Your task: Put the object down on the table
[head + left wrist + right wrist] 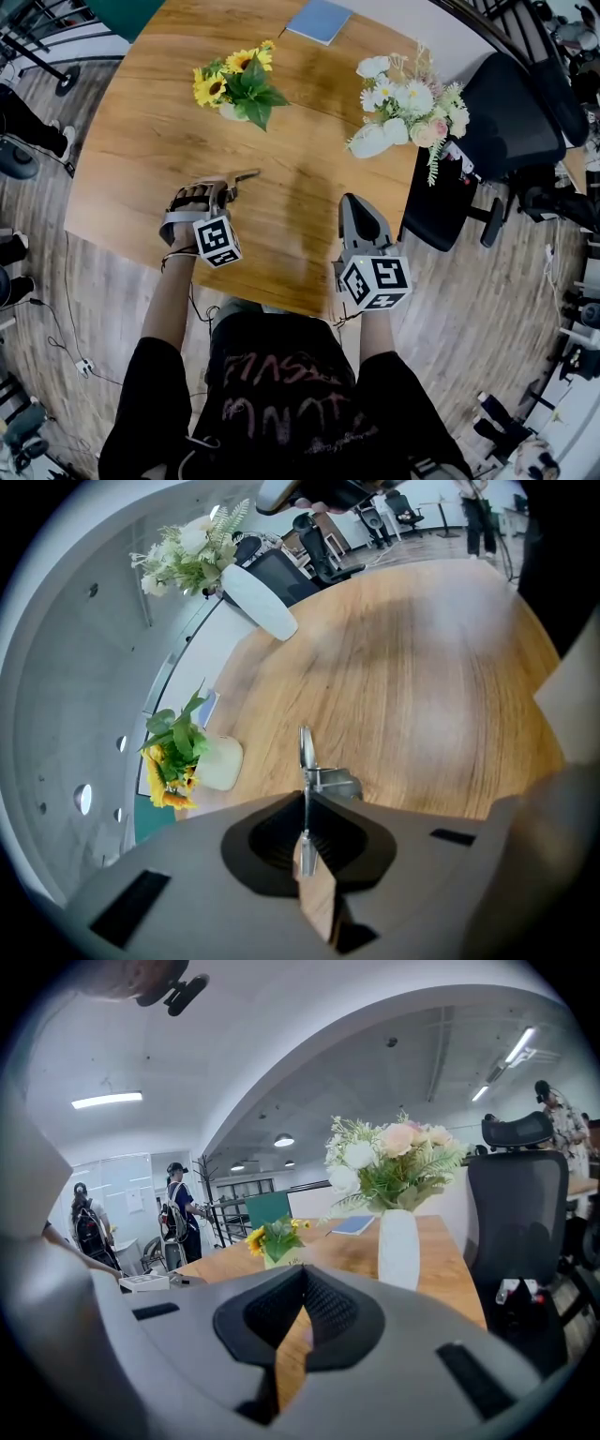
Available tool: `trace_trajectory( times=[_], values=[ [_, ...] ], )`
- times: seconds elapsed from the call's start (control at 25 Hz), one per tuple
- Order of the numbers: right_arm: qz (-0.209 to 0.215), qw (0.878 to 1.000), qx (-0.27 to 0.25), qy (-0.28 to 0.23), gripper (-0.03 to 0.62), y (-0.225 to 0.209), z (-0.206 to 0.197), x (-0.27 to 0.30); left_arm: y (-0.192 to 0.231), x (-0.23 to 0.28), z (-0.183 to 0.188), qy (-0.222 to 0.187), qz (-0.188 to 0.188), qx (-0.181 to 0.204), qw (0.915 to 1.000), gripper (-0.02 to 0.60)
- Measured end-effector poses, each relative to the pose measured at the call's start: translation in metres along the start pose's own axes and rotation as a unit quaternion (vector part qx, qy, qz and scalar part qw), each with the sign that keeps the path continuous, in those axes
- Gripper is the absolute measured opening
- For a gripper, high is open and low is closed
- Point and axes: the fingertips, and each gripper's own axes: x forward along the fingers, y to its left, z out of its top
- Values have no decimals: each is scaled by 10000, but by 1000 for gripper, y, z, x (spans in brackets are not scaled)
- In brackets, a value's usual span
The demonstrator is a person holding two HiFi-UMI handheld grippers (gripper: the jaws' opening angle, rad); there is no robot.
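Note:
A thin metal tool [247,175] sticks out from my left gripper [230,187], just above the wooden table [309,169] near its front left. In the left gripper view the tool's flat blade [305,752] and small bracket stand edge-on between the jaws of the left gripper [305,803], which is shut on it. My right gripper [350,203] is over the table's front edge. It is shut, with nothing between its fingers [302,1283].
A small pot of sunflowers [239,84] stands at the back left of the table. A white vase of pale flowers [403,108] stands at the back right, and a blue book [319,21] lies at the far edge. A black office chair [506,112] is to the right.

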Motion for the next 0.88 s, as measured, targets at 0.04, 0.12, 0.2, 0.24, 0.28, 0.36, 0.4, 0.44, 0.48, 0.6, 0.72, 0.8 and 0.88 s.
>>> trace_trajectory(
  times=[0.04, 0.12, 0.2, 0.24, 0.28, 0.36, 0.4, 0.44, 0.48, 0.6, 0.72, 0.8, 0.88],
  values=[
    [2, 10000, 7, -7, 6, 0, 0, 0, 0, 0, 0, 6, -6, -5, 10000, 25],
    [15, 10000, 19, -25, 6, 0, 0, -1, -1, 1, 1, 3, -43, -34, 10000, 26],
    [20, 10000, 24, -34, 6, 1, 0, -3, -4, 2, 1, -5, -95, -75, 9999, 29],
    [21, 10000, 28, -30, 6, 1, 0, -3, -5, 3, 1, 2, -124, -88, 9999, 32],
    [20, 10000, 34, -20, 6, 1, 0, -4, -8, 3, 1, 15, -155, -88, 9998, 35],
    [16, 10000, 49, -11, 6, 0, -1, -5, -11, 2, 0, 59, -207, -47, 9998, 43],
    [15, 10000, 55, -18, 6, 0, -1, -5, -12, 2, 0, 80, -231, -19, 9997, 49],
    [12, 10000, 54, -27, 6, -1, -1, -6, -13, 2, 0, 92, -261, -2, 9996, 53],
    [9, 10000, 45, -34, 6, 0, 0, -6, -15, 2, 0, 94, -293, 1, 9995, 58],
    [-5, 10000, 32, -39, 6, -1, 0, -8, -18, 2, 0, 73, -368, -57, 9993, 67],
    [-22, 10000, 48, -39, 6, -2, -1, -10, -18, 3, 0, 63, -401, -94, 9991, 69],
    [-26, 10000, 46, -38, 6, -2, 0, -11, -19, 2, 0, 49, -430, -120, 9990, 71],
    [-21, 10000, 34, -46, 6, -2, 0, -11, -19, 2, 1, 44, -467, -129, 9988, 72]
  ],
)
